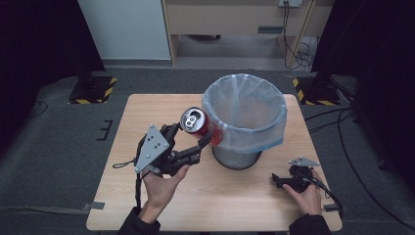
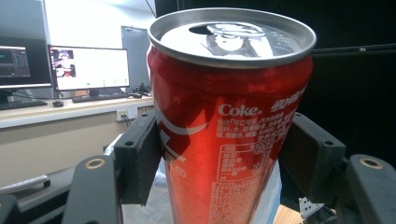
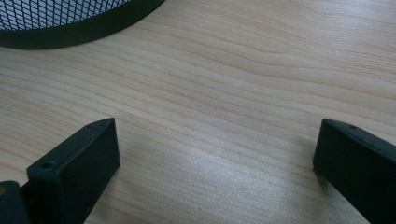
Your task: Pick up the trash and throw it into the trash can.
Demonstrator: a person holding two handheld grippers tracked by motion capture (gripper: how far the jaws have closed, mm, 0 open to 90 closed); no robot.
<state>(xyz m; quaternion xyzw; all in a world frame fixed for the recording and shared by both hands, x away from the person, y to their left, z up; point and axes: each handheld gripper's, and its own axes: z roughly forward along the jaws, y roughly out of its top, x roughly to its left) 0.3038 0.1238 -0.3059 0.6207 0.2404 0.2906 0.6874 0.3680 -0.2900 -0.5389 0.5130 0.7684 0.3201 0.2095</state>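
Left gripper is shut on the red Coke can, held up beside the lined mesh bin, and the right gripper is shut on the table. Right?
Not quite. The left gripper does clamp the red Coke can beside the plastic-lined mesh bin, but the right gripper is open: the right gripper view shows its jaws wide apart over the bare wooden table, holding nothing.

A: Where's the left claw?
B: Raised off the desk, the left hand under it, forearm entering from the bottom edge. Its jaws press a can from both sides.
A: And the right claw?
B: Low by the desk's right corner, the right hand on it, jaws spread wide with nothing between them.
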